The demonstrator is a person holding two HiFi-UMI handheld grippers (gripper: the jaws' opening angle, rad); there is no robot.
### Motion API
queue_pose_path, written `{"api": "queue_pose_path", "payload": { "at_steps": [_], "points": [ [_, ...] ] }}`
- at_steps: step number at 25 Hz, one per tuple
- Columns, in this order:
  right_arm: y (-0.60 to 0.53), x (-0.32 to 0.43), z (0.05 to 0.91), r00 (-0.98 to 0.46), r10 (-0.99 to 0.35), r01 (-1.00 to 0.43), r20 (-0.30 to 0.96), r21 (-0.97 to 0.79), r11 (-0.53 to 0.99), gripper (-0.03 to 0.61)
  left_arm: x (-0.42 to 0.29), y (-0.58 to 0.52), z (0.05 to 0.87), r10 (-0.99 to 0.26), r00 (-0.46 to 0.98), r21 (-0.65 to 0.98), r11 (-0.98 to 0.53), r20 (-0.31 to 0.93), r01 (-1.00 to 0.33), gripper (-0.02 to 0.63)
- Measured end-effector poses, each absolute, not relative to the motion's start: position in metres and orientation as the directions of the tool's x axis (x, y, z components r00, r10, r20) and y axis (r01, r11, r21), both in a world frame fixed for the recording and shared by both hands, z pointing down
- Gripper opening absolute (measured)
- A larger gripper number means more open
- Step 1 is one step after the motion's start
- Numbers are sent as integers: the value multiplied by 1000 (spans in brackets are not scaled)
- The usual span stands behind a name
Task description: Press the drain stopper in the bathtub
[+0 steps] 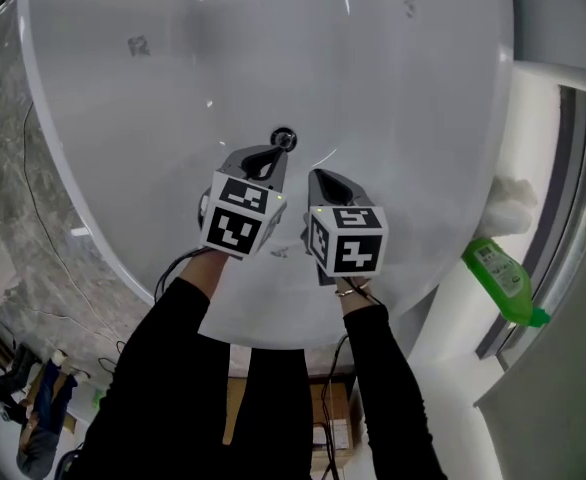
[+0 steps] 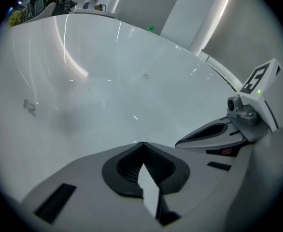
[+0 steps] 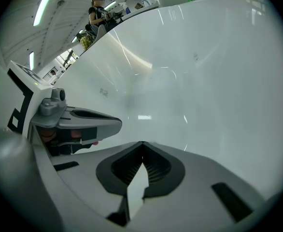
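Observation:
The drain stopper (image 1: pixel 284 138) is a small dark round cap on the floor of the white bathtub (image 1: pixel 173 78). My left gripper (image 1: pixel 275 155) hangs just short of it, tips pointing at it, jaws closed together with nothing between them. My right gripper (image 1: pixel 319 176) is beside it to the right, a little further back, also shut and empty. In the left gripper view the closed tips (image 2: pixel 141 143) point at bare tub floor and the right gripper (image 2: pixel 228 129) shows at the right. The right gripper view has its closed tips (image 3: pixel 142 143) and the left gripper (image 3: pixel 83 120). Neither gripper view shows the stopper.
A green bottle (image 1: pixel 501 278) lies on the tub's right ledge, with a white lump (image 1: pixel 513 203) beyond it beside a window frame (image 1: pixel 573 198). Marble floor (image 1: pixel 33 228) with a thin cable runs along the tub's left. A person (image 3: pixel 99 6) stands far off beyond the rim.

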State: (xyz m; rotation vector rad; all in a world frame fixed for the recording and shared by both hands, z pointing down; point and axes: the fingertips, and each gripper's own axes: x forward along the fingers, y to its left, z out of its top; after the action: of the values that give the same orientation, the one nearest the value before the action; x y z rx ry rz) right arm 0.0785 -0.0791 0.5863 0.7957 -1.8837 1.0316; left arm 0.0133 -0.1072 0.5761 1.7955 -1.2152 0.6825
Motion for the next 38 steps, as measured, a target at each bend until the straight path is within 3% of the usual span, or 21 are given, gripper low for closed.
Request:
{"api": "queue_pose_path", "payload": {
  "at_steps": [38],
  "points": [
    [-86,70,725,-421,-30,-795,906,-353,494,2,18,-91,788,-337,331,340,-35,881,-940,5]
  ]
}}
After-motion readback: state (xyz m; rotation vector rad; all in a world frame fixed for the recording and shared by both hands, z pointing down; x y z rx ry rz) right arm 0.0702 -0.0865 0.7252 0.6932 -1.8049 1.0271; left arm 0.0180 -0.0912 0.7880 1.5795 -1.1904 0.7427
